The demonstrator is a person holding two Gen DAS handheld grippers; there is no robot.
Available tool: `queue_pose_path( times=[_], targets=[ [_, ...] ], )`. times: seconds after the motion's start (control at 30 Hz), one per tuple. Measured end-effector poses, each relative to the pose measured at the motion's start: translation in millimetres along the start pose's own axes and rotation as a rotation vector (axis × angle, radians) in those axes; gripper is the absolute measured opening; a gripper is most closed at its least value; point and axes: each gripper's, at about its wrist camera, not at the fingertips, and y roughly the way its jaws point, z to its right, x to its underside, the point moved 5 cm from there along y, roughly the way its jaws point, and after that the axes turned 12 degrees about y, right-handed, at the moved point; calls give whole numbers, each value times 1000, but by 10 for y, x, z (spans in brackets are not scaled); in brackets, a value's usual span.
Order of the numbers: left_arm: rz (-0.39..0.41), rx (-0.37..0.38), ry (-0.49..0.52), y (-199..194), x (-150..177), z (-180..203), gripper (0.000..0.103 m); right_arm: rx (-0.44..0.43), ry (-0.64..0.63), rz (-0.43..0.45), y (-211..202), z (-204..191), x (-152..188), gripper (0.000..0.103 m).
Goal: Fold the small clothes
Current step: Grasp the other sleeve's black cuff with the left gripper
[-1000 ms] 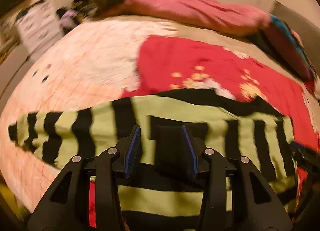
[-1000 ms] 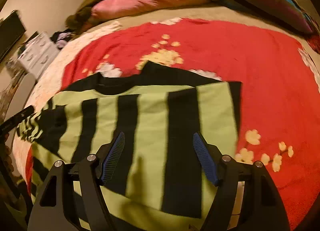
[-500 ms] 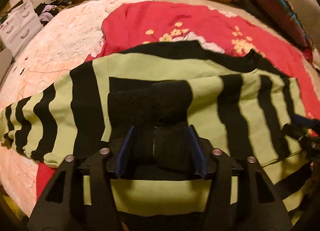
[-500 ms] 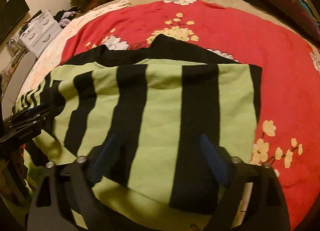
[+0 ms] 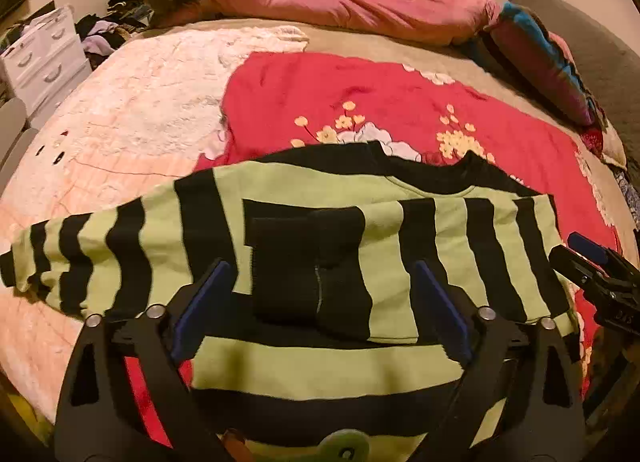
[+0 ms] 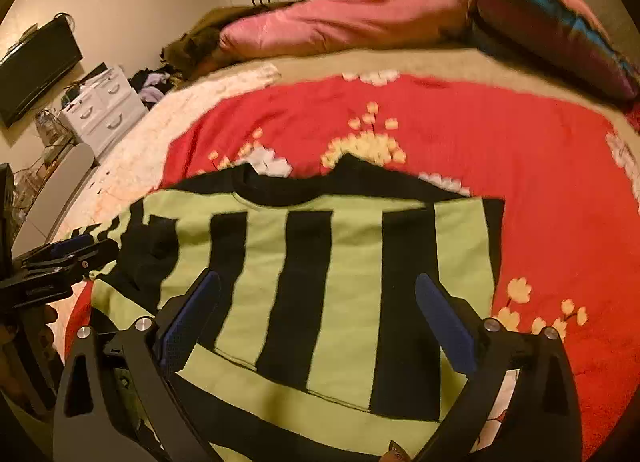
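A green and black striped sweater (image 5: 400,262) lies flat on the bed, neck away from me. One sleeve is folded across its body, and the sleeve's black cuff (image 5: 308,262) rests on the chest. My left gripper (image 5: 320,302) hovers over that cuff with its jaws opening wide, pads clear of the cloth. My right gripper (image 6: 320,318) is above the sweater (image 6: 340,282) near the folded right side, jaws also opening and holding nothing. Each gripper shows at the edge of the other's view: the right gripper (image 5: 592,274) and the left gripper (image 6: 60,262).
The sweater rests on a red floral blanket (image 5: 360,101) beside a cream blanket (image 5: 140,101). A pink duvet (image 5: 352,5) and a striped pillow (image 5: 540,61) lie along the bed's far side. White drawers (image 5: 40,53) and a clothes pile (image 5: 108,29) stand at the left.
My left gripper has let go of the black cuff, which now lies on the sweater, and its jaws have spread wide. The right jaws have widened too, and both grippers have drawn back slightly.
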Motion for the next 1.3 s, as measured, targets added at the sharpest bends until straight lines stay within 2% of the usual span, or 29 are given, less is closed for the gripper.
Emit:
queue_pose_path(
  times=[0.1,0.13,0.27,0.47,0.73,1.03,1.3],
  targets=[
    [16,-6,-7,-115,1,-86,90,-4,-17,32,-84,-80,5,98],
    [18,-11,-9,-150,7,-123,94,-2,-21,38,-104,-106,14,98],
    [28,-22,-30,-262,35,-285,94,23,-32,62,-168,-185,48,98],
    [42,-31,-63,-395,98,-518,94,12,-25,115,-326,-325,63,98],
    [12,-60,-147,-466,300,-956,94,11,-75,101,-349,-633,187,98],
    [-16,-131,-252,-556,626,-1598,94,-83,-196,60,-271,-1470,443,98],
    [-3,-170,-337,-709,819,-2079,94,-150,-283,12,-141,-2125,694,98]
  ],
)
